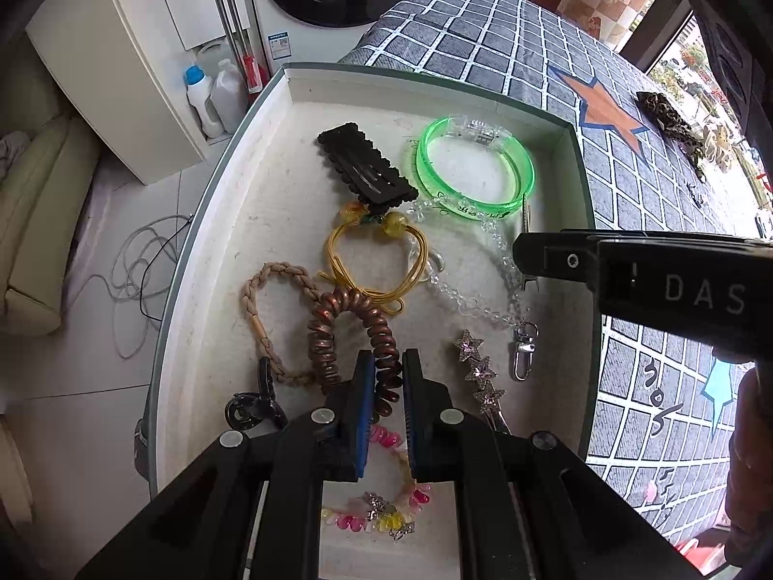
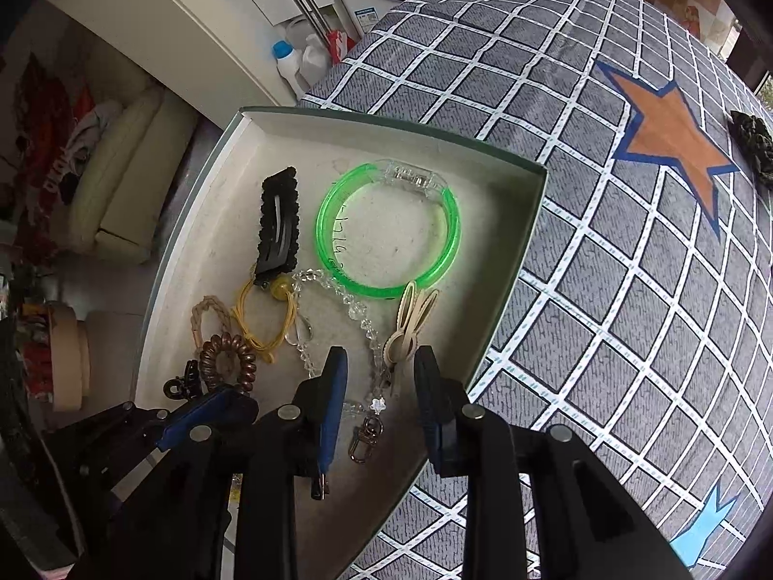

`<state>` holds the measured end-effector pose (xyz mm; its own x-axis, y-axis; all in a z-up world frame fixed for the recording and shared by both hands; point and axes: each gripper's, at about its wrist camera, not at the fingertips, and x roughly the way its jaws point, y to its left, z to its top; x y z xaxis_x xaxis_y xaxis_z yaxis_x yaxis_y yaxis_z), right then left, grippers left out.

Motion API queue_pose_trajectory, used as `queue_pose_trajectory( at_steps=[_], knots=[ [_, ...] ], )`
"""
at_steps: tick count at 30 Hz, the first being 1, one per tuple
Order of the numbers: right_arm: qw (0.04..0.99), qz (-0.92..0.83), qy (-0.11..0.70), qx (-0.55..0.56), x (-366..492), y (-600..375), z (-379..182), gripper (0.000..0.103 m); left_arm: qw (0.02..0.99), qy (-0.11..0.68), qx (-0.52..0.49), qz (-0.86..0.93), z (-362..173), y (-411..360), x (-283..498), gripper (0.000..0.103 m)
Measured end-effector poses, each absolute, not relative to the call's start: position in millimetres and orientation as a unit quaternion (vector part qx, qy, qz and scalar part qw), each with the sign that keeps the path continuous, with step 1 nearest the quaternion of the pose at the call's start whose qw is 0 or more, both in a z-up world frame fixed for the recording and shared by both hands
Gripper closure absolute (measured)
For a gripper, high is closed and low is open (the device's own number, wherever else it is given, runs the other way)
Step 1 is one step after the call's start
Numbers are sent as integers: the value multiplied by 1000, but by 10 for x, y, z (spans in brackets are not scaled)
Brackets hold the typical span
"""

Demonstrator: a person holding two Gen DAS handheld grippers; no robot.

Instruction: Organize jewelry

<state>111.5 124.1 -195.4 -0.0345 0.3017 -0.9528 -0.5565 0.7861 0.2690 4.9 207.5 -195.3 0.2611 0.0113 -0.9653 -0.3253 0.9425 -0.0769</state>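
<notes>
The left gripper (image 1: 389,377) is clamped on a ribbed copper-brown spiral hair tie (image 1: 355,338) arching up from the shallow white box (image 1: 435,84) on the checked desk (image 2: 604,266). The right gripper (image 2: 379,377) hangs parted over a faceted clear bead chain (image 2: 360,311), pads off it. Beyond lie a cream bunny-eared clip (image 2: 410,324), ears pointing away, a glossy green bangle (image 2: 386,232) and a black scalloped snap clip (image 2: 279,224) lying lengthwise

Table covered by a grey checked cloth (image 2: 604,290) bearing an orange star (image 2: 669,137) and a blue one. An open shallow box (image 2: 522,222) sits at its edge. A dark patterned item (image 2: 753,145) lies well apart.
</notes>
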Motion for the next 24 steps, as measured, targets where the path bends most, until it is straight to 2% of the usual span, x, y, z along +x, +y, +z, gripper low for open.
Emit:
queue_pose_trajectory(
  at_steps=[9,24],
  knots=[
    [699,305,642,-79,1078,986,-1724,70,783,598,-132,107,-1917,2071,40,85],
    [695,284,658,-60,928,709,-1712,69,786,603,-89,104,-1898,1951,57,85]
  ],
)
